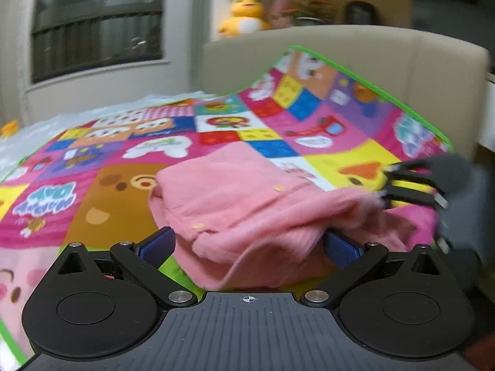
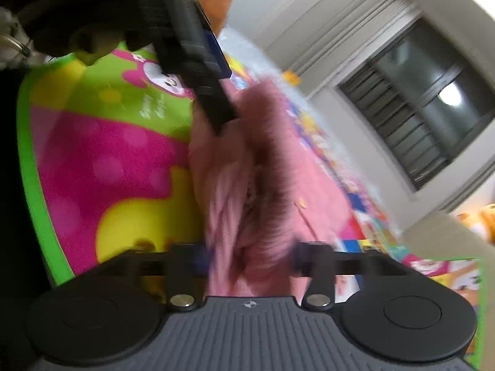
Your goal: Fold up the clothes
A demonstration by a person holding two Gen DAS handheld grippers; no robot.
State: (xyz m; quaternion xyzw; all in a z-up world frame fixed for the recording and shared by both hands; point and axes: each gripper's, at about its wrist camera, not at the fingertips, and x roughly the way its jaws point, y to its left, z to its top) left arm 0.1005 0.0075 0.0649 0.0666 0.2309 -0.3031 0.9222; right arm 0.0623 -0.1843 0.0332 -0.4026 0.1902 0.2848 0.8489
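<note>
Here, both grippers, left [image 1: 247,244] and right [image 2: 250,256], stand spread around the garment [image 1: 247,204]; press its near fold flat on the mat [image 1: 117,191].

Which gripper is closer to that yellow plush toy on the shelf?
Left. The left gripper faces the yellow plush toy across the mat; the right gripper sees it far off sideways.

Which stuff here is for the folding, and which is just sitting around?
For the folding:
- pink fluffy garment
- left gripper, jaws wide around the garment
- right gripper, with pink fabric between its fingers
- colourful play mat underneath

Just sitting around:
- yellow plush toy on the ledge
- pink plush toy beside it
- window
</note>
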